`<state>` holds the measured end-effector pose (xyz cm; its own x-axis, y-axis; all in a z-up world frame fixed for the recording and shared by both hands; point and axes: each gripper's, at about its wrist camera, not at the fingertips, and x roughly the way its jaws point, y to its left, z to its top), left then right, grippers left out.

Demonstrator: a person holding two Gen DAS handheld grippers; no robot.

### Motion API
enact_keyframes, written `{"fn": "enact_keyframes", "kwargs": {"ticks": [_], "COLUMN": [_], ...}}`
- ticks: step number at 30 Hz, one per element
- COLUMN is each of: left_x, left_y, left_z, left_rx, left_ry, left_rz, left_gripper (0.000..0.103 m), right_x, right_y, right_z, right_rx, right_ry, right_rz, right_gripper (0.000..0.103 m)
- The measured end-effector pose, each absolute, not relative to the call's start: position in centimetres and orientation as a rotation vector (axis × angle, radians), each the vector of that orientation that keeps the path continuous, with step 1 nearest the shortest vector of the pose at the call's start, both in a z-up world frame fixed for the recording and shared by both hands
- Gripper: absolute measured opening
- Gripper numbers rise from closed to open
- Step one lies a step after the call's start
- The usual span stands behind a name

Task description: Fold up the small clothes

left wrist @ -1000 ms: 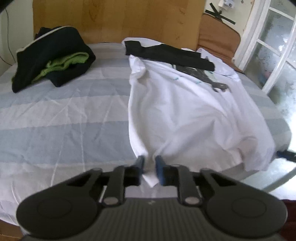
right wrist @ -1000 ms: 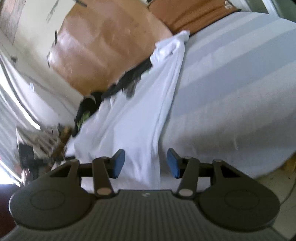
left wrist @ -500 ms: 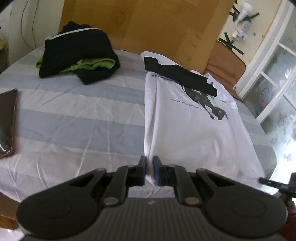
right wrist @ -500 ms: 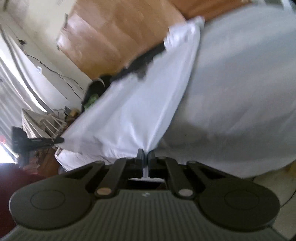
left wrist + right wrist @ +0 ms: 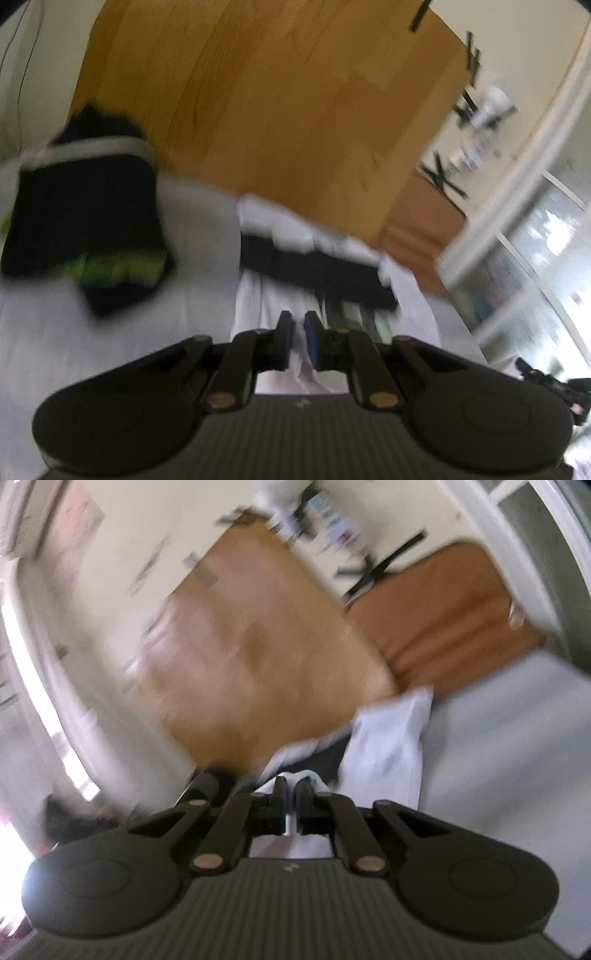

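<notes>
White T-shirt (image 5: 332, 373) on the striped bed (image 5: 92, 343), pinched in both claws.

Soft, thin cotton with a black collar band; left gripper (image 5: 298, 341) and right gripper (image 5: 290, 804) each clamp a fold of it between blue-padded black fingers. Both views are blurred.

No text can be read in either view. Both are blurred. The white shirt (image 5: 280, 295) ahead of the jaws shows only a smeared dark print.
</notes>
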<state>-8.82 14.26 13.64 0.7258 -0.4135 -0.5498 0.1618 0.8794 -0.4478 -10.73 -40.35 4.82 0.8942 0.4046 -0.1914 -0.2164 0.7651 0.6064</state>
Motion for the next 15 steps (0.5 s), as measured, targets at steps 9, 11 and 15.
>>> {"fn": "enact_keyframes", "kwargs": {"ticks": [9, 11, 15], "left_x": [-5.5, -5.7, -3.6], "left_y": [11.5, 12.0, 11.1], "left_z": [7.5, 6.0, 4.5], "left_rx": [-0.236, -0.247, -0.217], "left_ry": [0.769, 0.794, 0.855], "left_rz": [-0.137, -0.139, -0.159], "left_gripper": [0.074, 0.081, 0.081], "right_x": [-9.2, -9.7, -8.4], "right_y": [-41.0, -41.1, -39.7], "right_z": [0.4, -1.0, -1.8], "right_rx": [0.572, 0.591, 0.577], "right_ry": [0.481, 0.518, 0.562], "right_rz": [0.095, 0.103, 0.082], "right_gripper": [0.075, 0.075, 0.075]}}
